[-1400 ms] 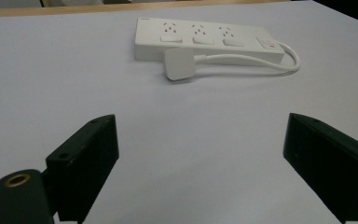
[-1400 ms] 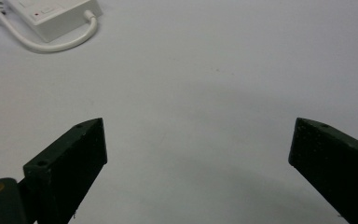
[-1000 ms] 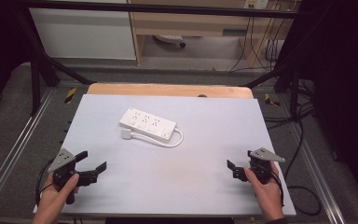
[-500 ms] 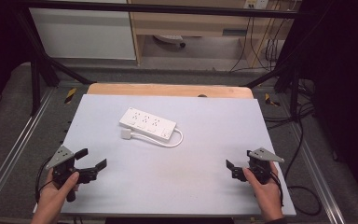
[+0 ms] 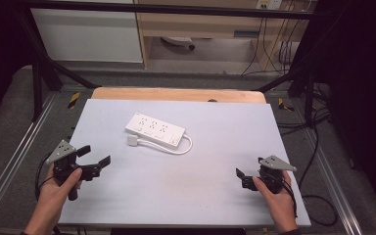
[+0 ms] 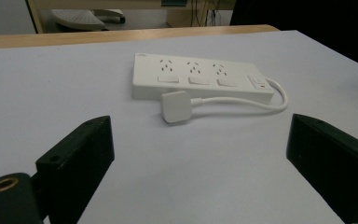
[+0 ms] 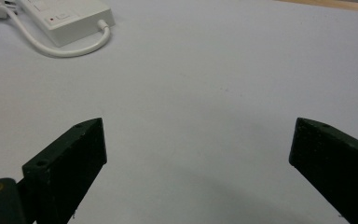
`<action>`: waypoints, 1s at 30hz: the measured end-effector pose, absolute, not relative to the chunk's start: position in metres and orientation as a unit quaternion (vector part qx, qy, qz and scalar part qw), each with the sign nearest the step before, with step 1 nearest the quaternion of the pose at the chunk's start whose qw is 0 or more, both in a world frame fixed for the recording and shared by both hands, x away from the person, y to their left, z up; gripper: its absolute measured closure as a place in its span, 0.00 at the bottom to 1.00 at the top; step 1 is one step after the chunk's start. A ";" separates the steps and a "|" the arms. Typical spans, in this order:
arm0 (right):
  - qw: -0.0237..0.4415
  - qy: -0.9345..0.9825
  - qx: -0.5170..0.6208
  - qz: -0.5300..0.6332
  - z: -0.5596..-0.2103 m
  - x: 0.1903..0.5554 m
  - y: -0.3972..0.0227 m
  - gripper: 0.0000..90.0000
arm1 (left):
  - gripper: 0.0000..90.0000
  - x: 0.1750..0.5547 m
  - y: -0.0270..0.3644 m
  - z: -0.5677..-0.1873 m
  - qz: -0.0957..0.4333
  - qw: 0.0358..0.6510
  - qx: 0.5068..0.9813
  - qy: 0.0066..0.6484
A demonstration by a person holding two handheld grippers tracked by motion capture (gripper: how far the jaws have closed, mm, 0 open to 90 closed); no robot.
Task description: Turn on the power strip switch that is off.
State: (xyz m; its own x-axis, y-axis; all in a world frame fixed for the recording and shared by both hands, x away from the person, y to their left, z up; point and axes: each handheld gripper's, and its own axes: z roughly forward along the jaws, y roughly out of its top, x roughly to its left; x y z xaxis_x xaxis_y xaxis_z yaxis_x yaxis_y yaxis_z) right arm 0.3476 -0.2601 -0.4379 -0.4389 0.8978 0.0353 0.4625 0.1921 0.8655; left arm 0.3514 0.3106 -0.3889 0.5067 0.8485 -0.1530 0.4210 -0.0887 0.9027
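Note:
A white power strip with three outlets lies flat on the grey table top, left of centre toward the far side. Its white plug rests just in front of it, and its short cable loops round the strip's right end. My left gripper is open and empty near the front left edge. From there it faces the strip and the plug. My right gripper is open and empty at the front right, with the strip's end and the cable far off at upper left.
A wooden strip borders the table's far edge. Metal rails run along both sides below the table. Black cables trail on the floor at the right. Between the grippers lies bare table surface.
My left gripper has moved a little forward, away from the person. The right gripper has hardly shifted. The strip and plug lie as before.

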 end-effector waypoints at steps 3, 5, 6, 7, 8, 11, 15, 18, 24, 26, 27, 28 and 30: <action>0.251 0.730 0.465 0.433 -0.437 0.347 -0.260 0.05 | 0.08 0.355 0.310 -0.387 0.211 0.505 0.706 0.449; 0.250 0.730 0.466 0.433 -0.438 0.347 -0.260 0.05 | 0.08 0.359 0.309 -0.387 0.212 0.507 0.705 0.449; 0.250 0.730 0.466 0.433 -0.438 0.347 -0.260 0.05 | 0.08 0.360 0.309 -0.386 0.212 0.507 0.705 0.448; 0.250 0.730 0.466 0.433 -0.438 0.347 -0.260 0.05 | 0.08 0.361 0.308 -0.386 0.213 0.507 0.705 0.448; 0.250 0.730 0.467 0.433 -0.438 0.348 -0.260 0.05 | 0.08 0.363 0.307 -0.386 0.213 0.508 0.705 0.447; 0.249 0.730 0.467 0.432 -0.438 0.349 -0.260 0.05 | 0.08 0.366 0.305 -0.384 0.212 0.508 0.706 0.446; 0.248 0.731 0.467 0.431 -0.438 0.348 -0.259 0.04 | 0.08 0.372 0.302 -0.380 0.212 0.508 0.708 0.442; 0.247 0.731 0.468 0.432 -0.439 0.348 -0.259 0.04 | 0.08 0.375 0.301 -0.374 0.214 0.510 0.707 0.440; 0.246 0.734 0.463 0.432 -0.438 0.348 -0.257 0.04 | 0.08 0.386 0.299 -0.366 0.220 0.520 0.700 0.437; 0.245 0.733 0.465 0.431 -0.438 0.347 -0.257 0.04 | 0.08 0.391 0.297 -0.367 0.220 0.523 0.698 0.437; 0.245 0.733 0.465 0.431 -0.438 0.347 -0.257 0.04 | 0.08 0.393 0.296 -0.367 0.220 0.523 0.697 0.439; 0.244 0.732 0.466 0.433 -0.438 0.347 -0.258 0.04 | 0.08 0.395 0.296 -0.368 0.222 0.519 0.698 0.441; 0.243 0.732 0.466 0.434 -0.438 0.347 -0.258 0.04 | 0.08 0.398 0.294 -0.368 0.219 0.517 0.701 0.439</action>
